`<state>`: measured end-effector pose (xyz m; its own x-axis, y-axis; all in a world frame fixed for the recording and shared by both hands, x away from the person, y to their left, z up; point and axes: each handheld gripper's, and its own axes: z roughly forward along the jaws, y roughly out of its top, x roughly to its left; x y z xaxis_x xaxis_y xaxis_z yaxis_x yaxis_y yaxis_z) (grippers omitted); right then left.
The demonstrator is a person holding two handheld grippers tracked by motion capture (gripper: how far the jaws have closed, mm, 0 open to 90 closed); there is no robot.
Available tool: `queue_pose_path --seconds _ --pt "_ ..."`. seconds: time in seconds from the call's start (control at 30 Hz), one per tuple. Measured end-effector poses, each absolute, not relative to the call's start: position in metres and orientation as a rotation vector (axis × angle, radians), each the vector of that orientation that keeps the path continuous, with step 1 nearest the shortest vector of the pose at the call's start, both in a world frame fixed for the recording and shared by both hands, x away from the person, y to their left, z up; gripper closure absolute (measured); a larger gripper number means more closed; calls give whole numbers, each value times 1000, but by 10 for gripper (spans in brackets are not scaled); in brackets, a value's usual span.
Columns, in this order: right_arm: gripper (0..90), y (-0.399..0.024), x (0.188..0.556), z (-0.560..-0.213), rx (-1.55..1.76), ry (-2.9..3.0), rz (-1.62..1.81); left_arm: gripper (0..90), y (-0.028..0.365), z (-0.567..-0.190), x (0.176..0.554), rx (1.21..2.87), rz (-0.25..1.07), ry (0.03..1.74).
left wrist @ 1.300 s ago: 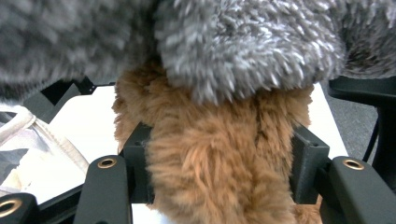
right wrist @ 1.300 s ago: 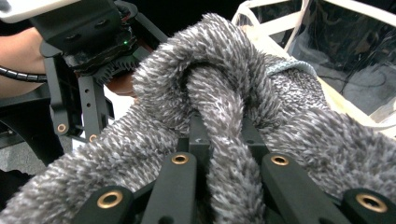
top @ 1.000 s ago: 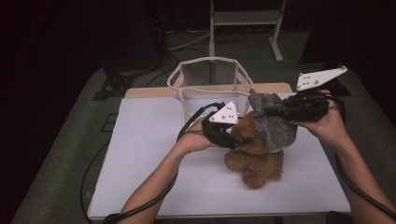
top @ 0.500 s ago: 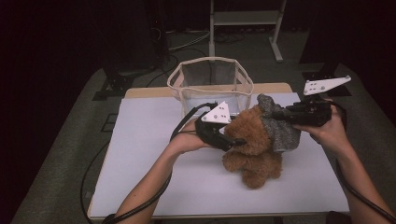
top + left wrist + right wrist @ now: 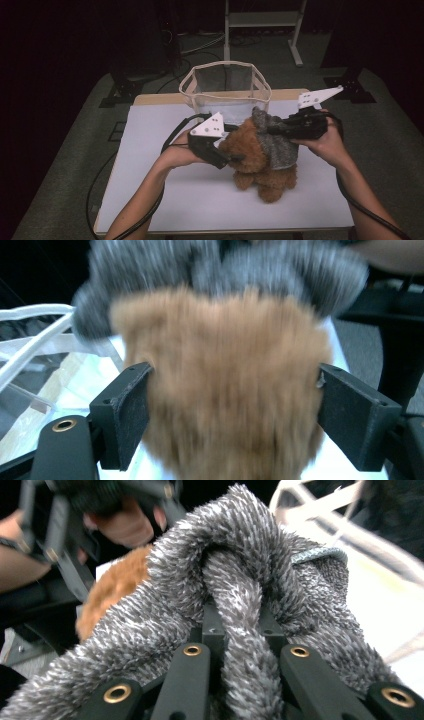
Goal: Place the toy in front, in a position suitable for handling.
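Two claws work at one brown plush bear on the tabletop.
Left claw, held level from the bear's left, has just been widening, its pads astride the brown fur without pressing; right claw, reaching in from the bear's right, stays clenched on the grey fleece cloth over the bear's head. Behind the bear stands a mesh basket; bare tabletop lies in front. Since a second ago, the right hand has sunk.

My high view is dim, dark beyond the lit table; the left gripper view smears with motion blur.
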<state>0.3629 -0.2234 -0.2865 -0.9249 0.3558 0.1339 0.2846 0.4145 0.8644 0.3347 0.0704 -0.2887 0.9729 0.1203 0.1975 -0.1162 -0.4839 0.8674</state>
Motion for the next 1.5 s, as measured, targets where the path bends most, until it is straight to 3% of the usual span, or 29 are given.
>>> queue_pose_path --seconds 0.13,0.27,0.5,0.77,1.03,1.2,1.3,1.4,1.43,1.47,1.5 --pt "796 -200 368 -306 577 2640 1494 238 82 -308 335 2138 338 55" --pt "796 -181 375 -331 581 2695 1397 244 113 -333 334 2132 333 147" --pt "796 -169 380 -354 602 2752 1327 253 132 -360 328 2125 311 181" --pt "795 -149 376 -359 557 2785 1276 197 125 -380 335 2152 332 142" --pt "793 -199 364 -348 624 2722 1235 163 135 -388 331 2113 351 131" --pt "792 -237 353 -356 715 2669 1277 37 126 -397 333 2135 368 149" --pt "792 -244 350 -360 737 2654 1300 29 118 -402 338 2167 431 148" --pt "792 -245 350 -364 742 2654 1308 52 111 -405 343 2192 485 140" --pt "792 -244 352 -370 754 2658 1317 169 111 -406 345 2200 496 147" --pt "792 -244 352 -370 754 2658 1317 169 111 -406 347 2196 492 160" --pt "791 -244 353 -371 758 2656 1321 235 113 -405 350 2194 480 186"
